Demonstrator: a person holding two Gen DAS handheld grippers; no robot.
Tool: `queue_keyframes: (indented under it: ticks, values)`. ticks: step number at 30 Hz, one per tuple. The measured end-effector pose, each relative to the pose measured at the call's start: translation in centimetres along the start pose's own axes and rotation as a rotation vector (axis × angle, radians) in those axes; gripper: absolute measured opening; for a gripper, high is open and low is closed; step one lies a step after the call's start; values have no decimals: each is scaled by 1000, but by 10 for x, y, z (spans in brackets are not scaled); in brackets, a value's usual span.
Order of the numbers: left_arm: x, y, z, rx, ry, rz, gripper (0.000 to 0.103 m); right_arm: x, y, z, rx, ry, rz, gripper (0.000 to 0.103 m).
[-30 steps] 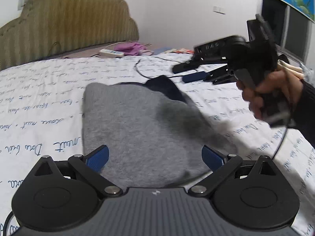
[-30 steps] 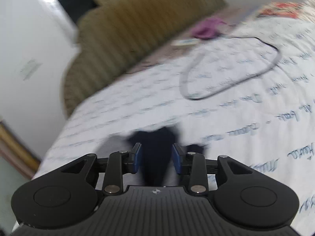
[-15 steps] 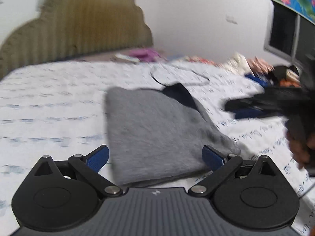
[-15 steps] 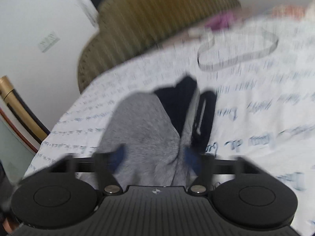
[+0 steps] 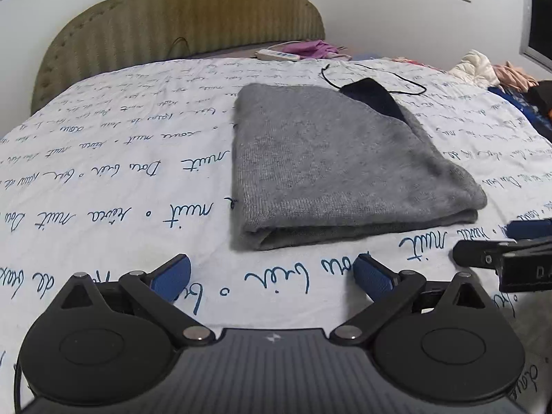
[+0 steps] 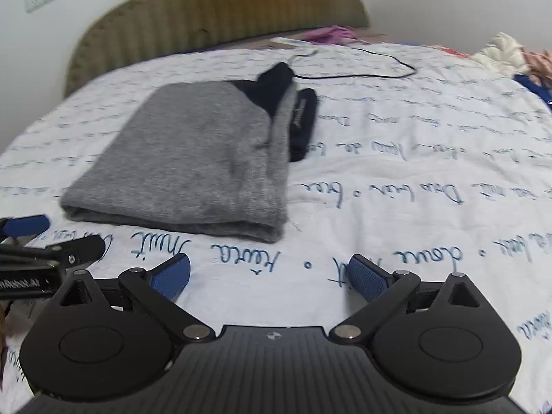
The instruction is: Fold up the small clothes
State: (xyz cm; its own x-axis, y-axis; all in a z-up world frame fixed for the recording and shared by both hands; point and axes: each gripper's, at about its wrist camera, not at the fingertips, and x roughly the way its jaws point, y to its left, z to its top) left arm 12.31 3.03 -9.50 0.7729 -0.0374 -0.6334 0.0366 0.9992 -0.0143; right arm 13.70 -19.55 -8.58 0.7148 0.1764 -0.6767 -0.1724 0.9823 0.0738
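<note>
The folded gray sweater (image 5: 331, 158) lies on the bed (image 5: 103, 179). Near it, the left gripper (image 5: 272, 272) and right gripper (image 6: 269, 272) are wide apart, holding nothing.

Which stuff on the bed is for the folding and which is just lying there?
For folding: gray folded garment, left claw, right claw.
Just lying there: black cable, white power strip, purple cloth, clothes pile.
</note>
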Motion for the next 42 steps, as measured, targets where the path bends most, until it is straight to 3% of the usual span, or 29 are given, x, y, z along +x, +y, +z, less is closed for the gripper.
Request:
queue_keyframes:
  ticks: [7,16,42]
  values:
    - [0,3,-4,-26,0,11,103,1,-4,-16,50,-63,-10,102]
    - [2,0,-4,-12,7,20,103,6,6,-16,-5,-56,-44,102]
    - [2,-3,-6,18,12,47,103,1,6,-21,-14,-63,-12,103]
